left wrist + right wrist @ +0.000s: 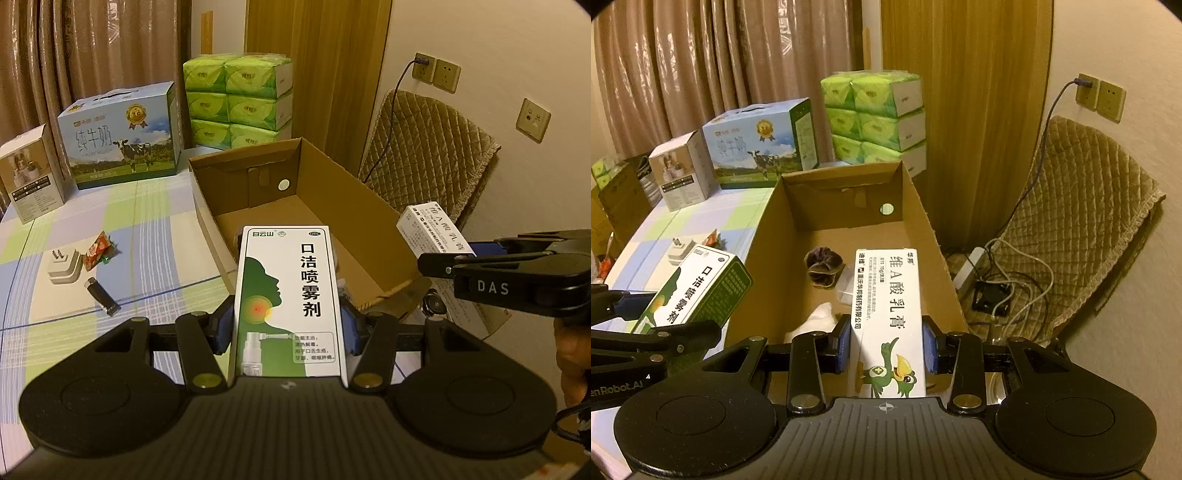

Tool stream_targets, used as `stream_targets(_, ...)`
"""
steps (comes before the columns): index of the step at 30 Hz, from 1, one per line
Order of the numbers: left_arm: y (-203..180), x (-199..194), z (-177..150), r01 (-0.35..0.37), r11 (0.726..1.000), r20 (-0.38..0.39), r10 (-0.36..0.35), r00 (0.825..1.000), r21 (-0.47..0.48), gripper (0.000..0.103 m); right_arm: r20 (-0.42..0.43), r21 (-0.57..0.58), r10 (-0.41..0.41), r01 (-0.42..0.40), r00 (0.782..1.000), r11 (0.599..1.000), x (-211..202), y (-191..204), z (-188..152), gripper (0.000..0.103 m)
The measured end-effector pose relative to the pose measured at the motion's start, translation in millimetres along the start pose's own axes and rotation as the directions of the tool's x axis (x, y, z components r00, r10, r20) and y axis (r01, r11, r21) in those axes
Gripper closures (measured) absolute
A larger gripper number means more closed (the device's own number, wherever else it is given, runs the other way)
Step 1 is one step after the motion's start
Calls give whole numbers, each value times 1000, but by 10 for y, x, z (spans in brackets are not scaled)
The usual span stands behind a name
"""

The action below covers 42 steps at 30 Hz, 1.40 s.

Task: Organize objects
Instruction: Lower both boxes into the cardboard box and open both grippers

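Nearest the lens in the left wrist view, the left hand-held gripper [288,325] is clamped on a green-and-white spray box [290,299], its blue pads pressed to the box's two long sides; the box stands lengthwise along the fingers, above the near edge of the open cardboard box [343,206]. To the left on the checked tabletop [155,229] lie a white plug adapter [63,266], a small orange snack packet [98,249] just beside it, and a black lighter [102,296] a little nearer. Behind them stand a small white carton [31,173], a blue milk carton [122,136] with a cow on it, and a stack of green tissue packs [238,101].

In the right wrist view, the right hand-held gripper [886,347] is closed on a white ointment box [888,317] with a green bird printed on it, held over the near part of the cardboard box. On the box floor lie a dark scrunchie [823,267] and something white and crumpled [816,323]. Further right, a quilted chair cover [1086,221] hangs by the wall, with a tangle of cables [1008,288] on the floor below
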<state>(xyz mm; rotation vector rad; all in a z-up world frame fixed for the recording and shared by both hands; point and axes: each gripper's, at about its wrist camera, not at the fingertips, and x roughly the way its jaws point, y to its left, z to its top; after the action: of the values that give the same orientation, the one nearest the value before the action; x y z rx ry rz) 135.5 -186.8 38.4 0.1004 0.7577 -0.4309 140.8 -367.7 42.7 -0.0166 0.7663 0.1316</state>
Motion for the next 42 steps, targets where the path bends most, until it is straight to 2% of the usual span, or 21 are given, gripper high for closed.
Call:
stream_targets(7, 14, 133, 88, 3, 1000, -7, -3, 1000, -6, 52, -6, 1, 0, 0, 1000, 1000, 146, -68, 97, 68)
stream_targets(20, 55, 467, 386, 14, 1000, -20, -14, 1000, -12, 52, 9, 28, 32, -32, 999, 999, 357, -203, 481, 68)
stream_targets(30, 28, 716, 592, 13, 999, -10, -13, 1000, -42, 52, 3, 64, 35, -35, 999, 997, 418, -317, 521, 68)
stream_targets(42, 256, 537, 444, -6, 994, -6, 5, 1000, -112, 52, -2, 80, 74, -73, 997, 994, 412, -239, 479, 68)
